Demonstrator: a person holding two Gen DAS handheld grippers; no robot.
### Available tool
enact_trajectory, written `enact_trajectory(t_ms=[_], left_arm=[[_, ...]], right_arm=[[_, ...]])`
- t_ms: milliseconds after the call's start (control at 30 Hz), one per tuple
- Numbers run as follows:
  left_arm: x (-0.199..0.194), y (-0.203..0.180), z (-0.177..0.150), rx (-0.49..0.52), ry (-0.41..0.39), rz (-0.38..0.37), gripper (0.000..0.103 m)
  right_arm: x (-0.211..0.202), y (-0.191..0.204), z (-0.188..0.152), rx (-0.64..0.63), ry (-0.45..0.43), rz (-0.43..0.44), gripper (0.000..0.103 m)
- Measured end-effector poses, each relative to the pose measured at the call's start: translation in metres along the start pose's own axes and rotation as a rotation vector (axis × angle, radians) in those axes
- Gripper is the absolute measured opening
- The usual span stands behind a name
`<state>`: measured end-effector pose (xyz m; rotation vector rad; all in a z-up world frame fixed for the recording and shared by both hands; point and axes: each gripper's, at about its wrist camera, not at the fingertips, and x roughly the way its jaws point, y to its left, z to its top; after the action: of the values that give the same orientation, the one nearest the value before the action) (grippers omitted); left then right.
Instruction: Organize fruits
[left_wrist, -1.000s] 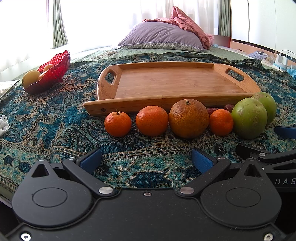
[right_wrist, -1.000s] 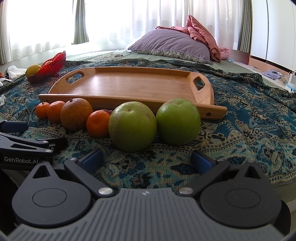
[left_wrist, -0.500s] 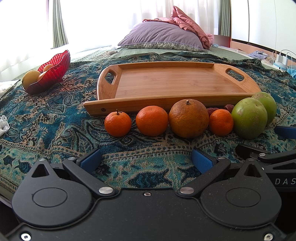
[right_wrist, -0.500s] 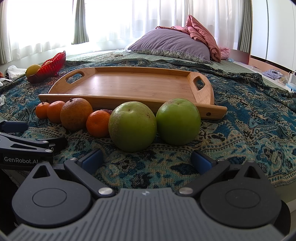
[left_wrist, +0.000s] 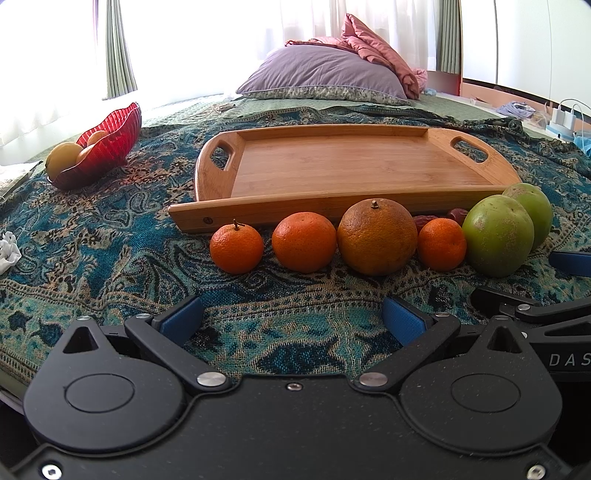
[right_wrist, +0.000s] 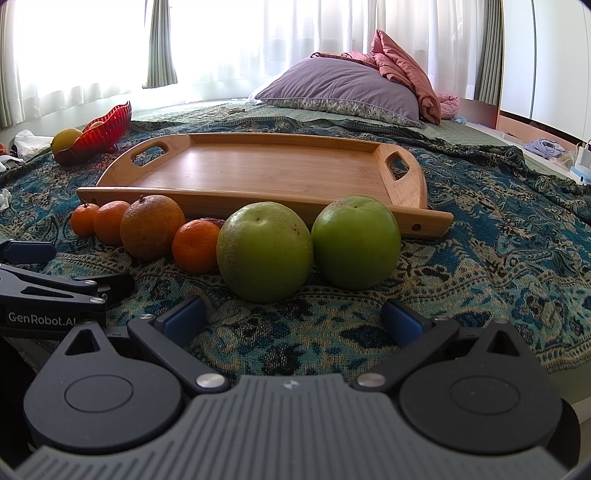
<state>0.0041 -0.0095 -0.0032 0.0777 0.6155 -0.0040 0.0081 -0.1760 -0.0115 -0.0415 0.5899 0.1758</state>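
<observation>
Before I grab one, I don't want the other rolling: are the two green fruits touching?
Cannot tell. In the right wrist view the nearer green fruit and the farther green fruit meet edge to edge, but overlap hides any contact.

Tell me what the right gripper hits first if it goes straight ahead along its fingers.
Most likely the nearer green apple: it sits just left of the centre line of the open right gripper, with bare blanket between. The second green apple lies slightly right and farther back. Fisheye depth is uncertain.
</observation>
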Motion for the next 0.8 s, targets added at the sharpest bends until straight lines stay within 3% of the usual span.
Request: enact_trajectory(t_ms=[333, 400, 533, 667, 800], left_arm=[[-0.009, 0.015, 0.000, -0.020, -0.001, -0.017, 0.101], [-0.013, 0.017, 0.002, -0.027, -0.009, -0.042, 0.089], [-0.020, 0.022, 0.006, -0.029, -0.023, -0.063, 0.077], [-0.030, 0.023, 0.012, -0.023, -0.053, -0.081, 0.053], [-0.036, 0.020, 0.017, -0.020, -0.091, -0.125, 0.049]], right_arm=[[-0.011, -0.001, 0.000, 0.041, -0.031, -0.020, 0.102], [-0.015, -0.001, 0.000, 0.041, -0.044, -0.016, 0.100], [-0.023, 0.003, 0.001, 0.027, -0.070, -0.016, 0.091], [-0.034, 0.013, 0.004, -0.024, -0.123, 0.007, 0.085], [-0.034, 0.021, 0.008, -0.045, -0.141, 0.017, 0.077]])
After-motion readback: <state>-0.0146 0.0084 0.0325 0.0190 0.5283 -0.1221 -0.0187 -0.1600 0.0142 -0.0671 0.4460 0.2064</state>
